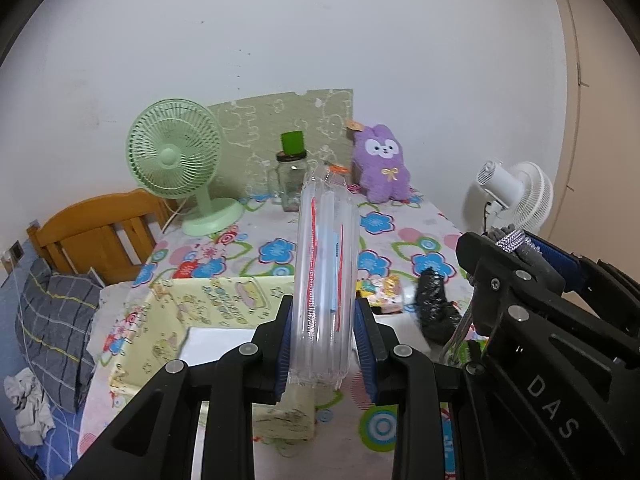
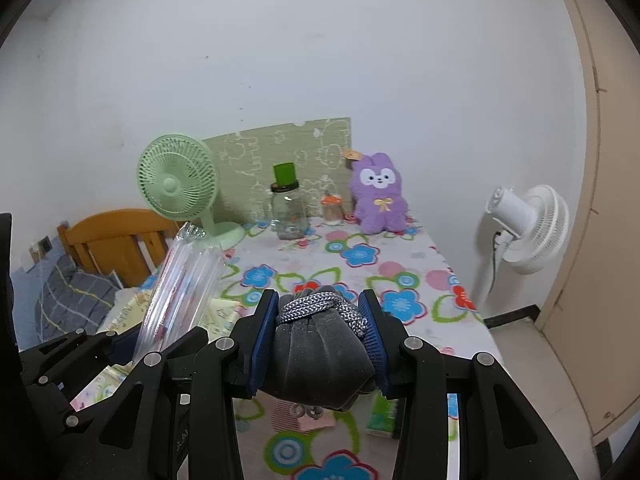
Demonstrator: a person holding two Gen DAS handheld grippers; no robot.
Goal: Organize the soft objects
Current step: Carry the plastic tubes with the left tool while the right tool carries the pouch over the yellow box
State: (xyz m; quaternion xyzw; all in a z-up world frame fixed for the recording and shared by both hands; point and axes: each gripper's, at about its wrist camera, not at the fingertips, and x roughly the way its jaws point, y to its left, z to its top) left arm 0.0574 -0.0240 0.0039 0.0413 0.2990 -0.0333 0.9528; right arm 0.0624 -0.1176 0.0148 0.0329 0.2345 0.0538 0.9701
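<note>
The table [image 1: 400, 240], under a white cloth printed with blue, red and pink flowers, is the landmark for everything here. Off its far right corner stands a white fan [image 2: 528, 228] on a stem; off its left side is a wooden headboard [image 1: 96, 232] with a grey checked pillow [image 1: 56, 320] below it. At the table's back edge a pale green patterned board [image 1: 280, 128] leans on the wall. In front of the board, from left to right, stand a green desk fan [image 1: 176, 160], a glass jar [image 2: 289, 212] with a green block on its lid, and a purple plush bunny [image 2: 378, 194] with a white face and a yellow bow. On the near left part of the table lies a yellow printed cloth [image 1: 224, 300].

Above the table's near edge, the left gripper [image 1: 324, 344] is clamped on a clear plastic package [image 1: 326, 272], a ribbed, puffy, see-through sleeve with red lines and a pale blue strip inside, held upright between the blue pads. Just to its right, also above the near edge, the right gripper [image 2: 318, 340] is closed tight on a dark grey velvety drawstring pouch [image 2: 320, 360], bunched at the neck and wrapped with a grey-and-white braided cord [image 2: 316, 306]. A crumpled black bag [image 1: 434, 300] lies on the table beyond them.
</note>
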